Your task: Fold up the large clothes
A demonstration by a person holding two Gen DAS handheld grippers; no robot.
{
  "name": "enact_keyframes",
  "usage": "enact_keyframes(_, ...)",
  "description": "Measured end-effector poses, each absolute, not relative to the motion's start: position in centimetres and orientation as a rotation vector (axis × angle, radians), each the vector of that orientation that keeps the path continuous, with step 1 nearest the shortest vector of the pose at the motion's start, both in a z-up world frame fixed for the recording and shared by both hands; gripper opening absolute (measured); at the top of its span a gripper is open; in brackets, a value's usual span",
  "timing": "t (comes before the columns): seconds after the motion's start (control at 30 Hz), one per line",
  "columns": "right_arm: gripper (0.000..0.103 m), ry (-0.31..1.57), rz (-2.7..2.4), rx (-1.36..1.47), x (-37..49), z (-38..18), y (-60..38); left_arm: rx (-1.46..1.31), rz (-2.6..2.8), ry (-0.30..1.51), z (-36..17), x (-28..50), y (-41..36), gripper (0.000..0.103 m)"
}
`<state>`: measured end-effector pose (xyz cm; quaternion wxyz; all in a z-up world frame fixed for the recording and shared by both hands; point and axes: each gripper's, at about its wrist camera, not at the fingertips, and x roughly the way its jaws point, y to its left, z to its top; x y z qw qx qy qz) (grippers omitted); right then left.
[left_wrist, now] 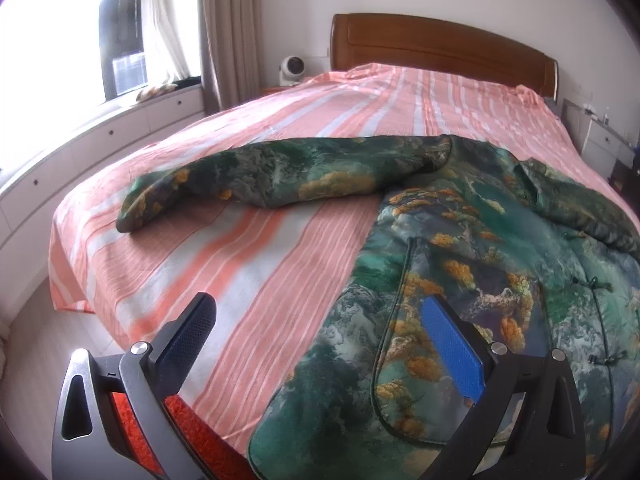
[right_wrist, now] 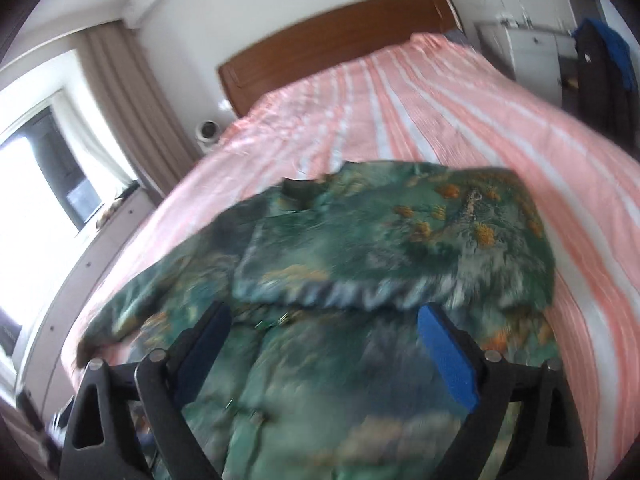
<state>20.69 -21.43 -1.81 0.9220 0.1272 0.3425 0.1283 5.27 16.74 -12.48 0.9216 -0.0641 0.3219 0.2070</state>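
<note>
Nearest the left wrist camera, the left gripper point(left_wrist: 318, 322) has its jaws wide apart with nothing between the pads; one black finger point(left_wrist: 188, 332) hangs over the striped sheet and the blue-padded finger point(left_wrist: 450, 340) hangs over the hem of the jacket point(left_wrist: 460, 280). That jacket is a padded, quilted garment printed in dark green, grey-white and orange-gold, like a landscape of clouds and trees, with dark piping curving along its front panel and small knotted cloth fastenings running down the side to the right of the jaws. It lies spread on the bed point(left_wrist: 280, 140), its lower edge at the near edge of the mattress, under and to the right of the left jaws. One sleeve point(left_wrist: 280, 176) stretches flat across the sheet well ahead of the jaws and off to their left, cuff end furthest left. The collar end sits ahead and to the right, rumpled.

In the right wrist view, blurred, the right gripper point(right_wrist: 324, 320) also has its jaws spread wide and clamped on nothing. Jacket cloth fills the space below and ahead of them, and just ahead of the fingertips a part of the garment point(right_wrist: 400, 240) lies doubled over the body, its piped edge running across between the two fingers. The pink-and-white striped sheet point(right_wrist: 440, 112) reaches on to a wooden headboard point(right_wrist: 328, 44).
</note>
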Motion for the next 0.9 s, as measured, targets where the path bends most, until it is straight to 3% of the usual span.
enact_keyframes(0.37,0.097,0.741,0.176,-0.04,5.9,-5.9,-21.8,-0.043,0.39,0.631,-11.9,5.1,14.2,0.103)
enact_keyframes(0.67,0.097,0.751,-0.044,0.066,5.0,-7.8,-27.6,-0.047,0.381,0.656,-11.5,5.2,14.3,0.103)
enact_keyframes(0.9,0.097,0.715,-0.181,0.097,4.6,-8.0,-32.1,-0.294,0.237,0.739,-8.5,7.4,20.2,0.103)
